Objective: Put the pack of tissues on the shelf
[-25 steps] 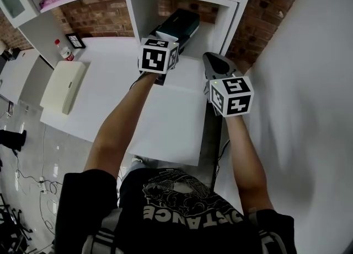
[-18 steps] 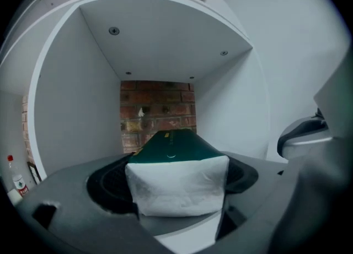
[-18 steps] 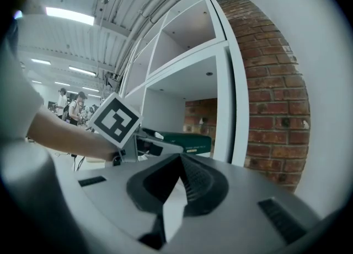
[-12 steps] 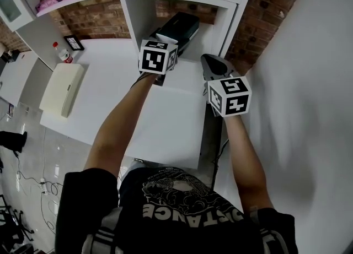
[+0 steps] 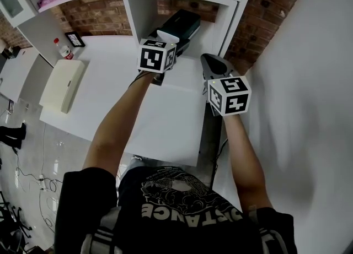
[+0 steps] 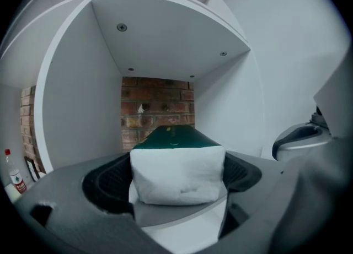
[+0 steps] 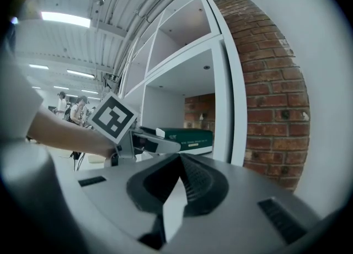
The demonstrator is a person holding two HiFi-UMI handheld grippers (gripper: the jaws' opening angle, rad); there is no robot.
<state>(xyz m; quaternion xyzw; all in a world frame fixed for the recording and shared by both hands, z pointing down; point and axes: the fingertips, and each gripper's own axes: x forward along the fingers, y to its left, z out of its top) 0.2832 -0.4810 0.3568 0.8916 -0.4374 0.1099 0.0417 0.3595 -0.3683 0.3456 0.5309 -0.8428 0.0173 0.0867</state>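
The left gripper's [image 6: 176, 195] 2 jaws are opening, and the black pads [image 6: 105, 184] now stand off the sides of the pack of tissues [image 6: 177, 171], which sits between them rather than being squeezed. The pack shows as a white, slightly crumpled block, its film wrapper dented near the lower edge. That suggests it is light and soft: it would give under a firm pinch, and the film may slide. If it needs another hold, the 2 short sides across its middle look the safest place, taken gently. Just behind it lies a dark green box [image 6: 174, 136], reaching back towards the brick wall [image 6: 157, 107] inside the white shelf [image 6: 83, 98] compartment. From the head view the pack is at the mouth of that compartment, though whether its underside rests fully on the shelf floor cannot be told. The right gripper [image 7: 177, 184], well to the side, has its jaws closed together on nothing.
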